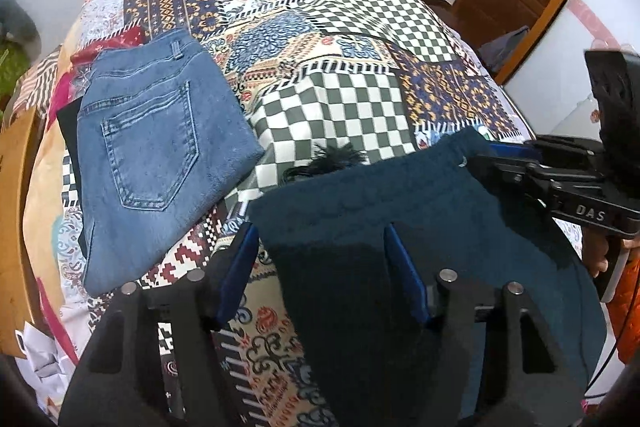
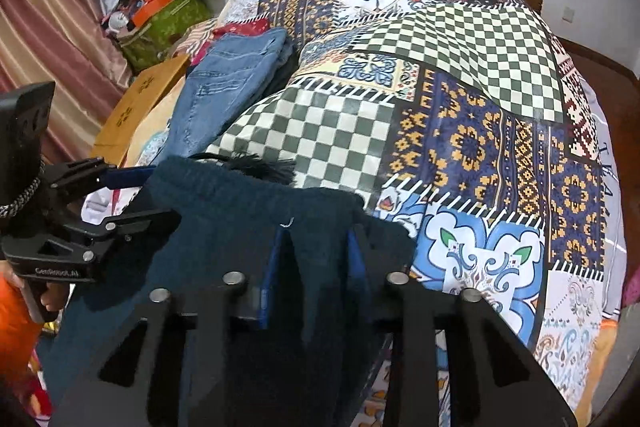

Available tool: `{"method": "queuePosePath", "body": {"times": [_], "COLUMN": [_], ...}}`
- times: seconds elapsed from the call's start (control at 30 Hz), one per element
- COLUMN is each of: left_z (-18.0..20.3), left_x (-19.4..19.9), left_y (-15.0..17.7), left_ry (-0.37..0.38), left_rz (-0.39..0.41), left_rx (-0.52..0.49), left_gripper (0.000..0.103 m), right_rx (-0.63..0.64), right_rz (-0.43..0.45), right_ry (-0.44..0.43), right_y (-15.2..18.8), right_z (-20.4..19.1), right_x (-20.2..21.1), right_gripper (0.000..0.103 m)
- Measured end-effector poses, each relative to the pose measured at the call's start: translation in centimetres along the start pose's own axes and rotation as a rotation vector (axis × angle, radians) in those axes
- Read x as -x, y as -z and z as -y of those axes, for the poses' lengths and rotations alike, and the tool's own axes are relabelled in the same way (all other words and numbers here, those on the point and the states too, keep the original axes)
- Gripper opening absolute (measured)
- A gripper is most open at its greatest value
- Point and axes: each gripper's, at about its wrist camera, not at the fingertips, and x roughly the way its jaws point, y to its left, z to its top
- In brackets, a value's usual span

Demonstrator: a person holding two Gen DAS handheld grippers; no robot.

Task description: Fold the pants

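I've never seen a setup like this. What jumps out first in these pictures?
The loud patchwork bedspread of checks and tile prints fills both views. Near the camera lie dark teal fleece pants, with both black handheld grippers at their edge. Folded blue denim jeans rest to the left.

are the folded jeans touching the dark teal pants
Apart. The left wrist view shows patterned bedspread between the jeans and the teal pants.
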Motion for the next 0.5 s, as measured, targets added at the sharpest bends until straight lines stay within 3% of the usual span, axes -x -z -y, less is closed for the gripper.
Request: {"method": "queuePosePath", "body": {"times": [0.23, 0.5], "left_z": [-0.9, 0.1], "left_x": [-1.0, 3.0], "left_y": [0.2, 0.9], "left_ry": [-0.013, -0.077], "left_rz": [-0.009, 0.043], "left_rx": [0.05, 0.059], "left_gripper": [0.066, 0.065], "right_rx": [0.01, -0.009], "right_rz": [-0.005, 0.019], "right_ry": [0.041, 0.127], "right_y": [1.2, 1.4], "right_z": [0.6, 0.0], "right_x": [-0.6, 3.4], "right_gripper": [0.017, 0.025]}}
